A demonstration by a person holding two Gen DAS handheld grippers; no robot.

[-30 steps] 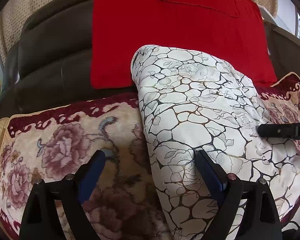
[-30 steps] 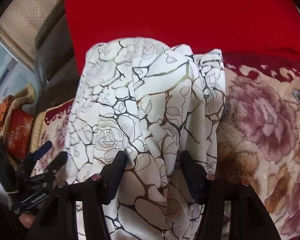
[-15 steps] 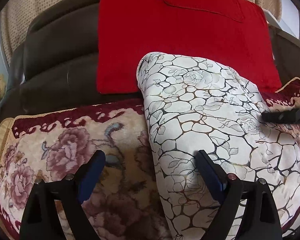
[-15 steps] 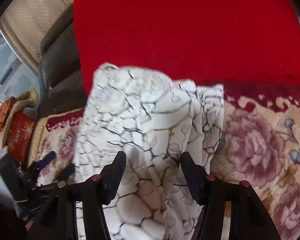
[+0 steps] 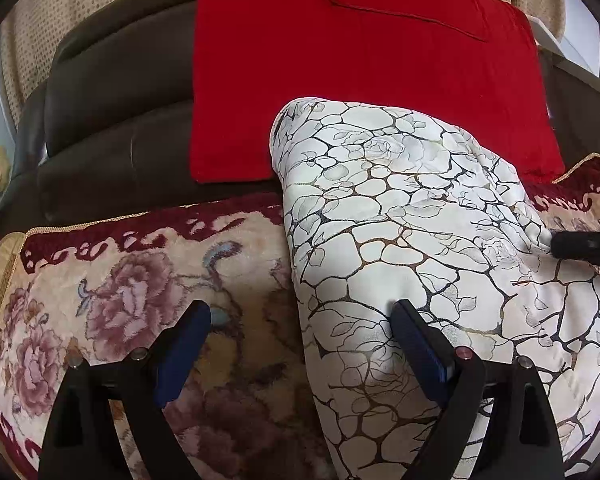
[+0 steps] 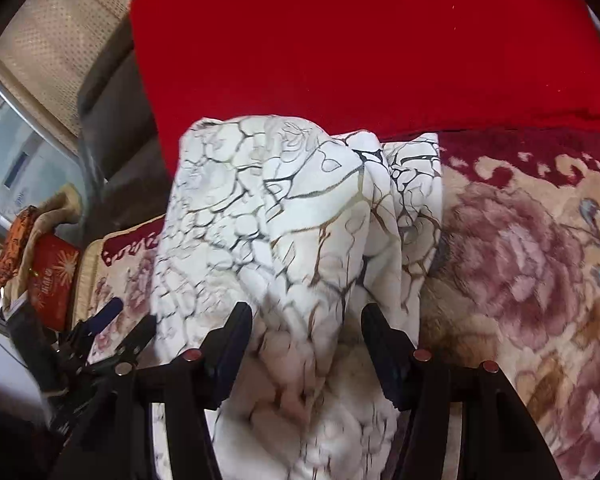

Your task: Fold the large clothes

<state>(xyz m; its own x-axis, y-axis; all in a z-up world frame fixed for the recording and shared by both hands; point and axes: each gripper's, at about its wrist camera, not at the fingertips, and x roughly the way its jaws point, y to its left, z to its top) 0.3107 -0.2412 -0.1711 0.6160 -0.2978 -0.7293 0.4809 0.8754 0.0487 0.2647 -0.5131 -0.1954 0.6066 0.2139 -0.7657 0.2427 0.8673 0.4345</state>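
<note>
A large white cloth (image 5: 400, 220) printed with dark crackle lines and roses lies bunched on the floral sofa cover (image 5: 120, 300). My left gripper (image 5: 300, 312) stands wide open astride the cloth's left edge, one finger over the cover and the other over the cloth. In the right wrist view my right gripper (image 6: 306, 312) is half open over the cloth (image 6: 284, 216), with a raised fold between its fingers and a shadowed gap beside the right pad. A black finger (image 5: 584, 246) of the right gripper shows at the cloth's right edge. The left gripper (image 6: 130, 316) appears at lower left.
A red cushion (image 5: 360, 60) leans on the dark brown sofa back (image 5: 112, 120) just behind the cloth. Beyond the sofa's left end are a red box (image 6: 52, 280) and orange items. A beige curtain (image 6: 48, 40) hangs behind.
The right gripper has risen slightly over the cloth, so more red cushion fills its view. The left gripper has kept still.
</note>
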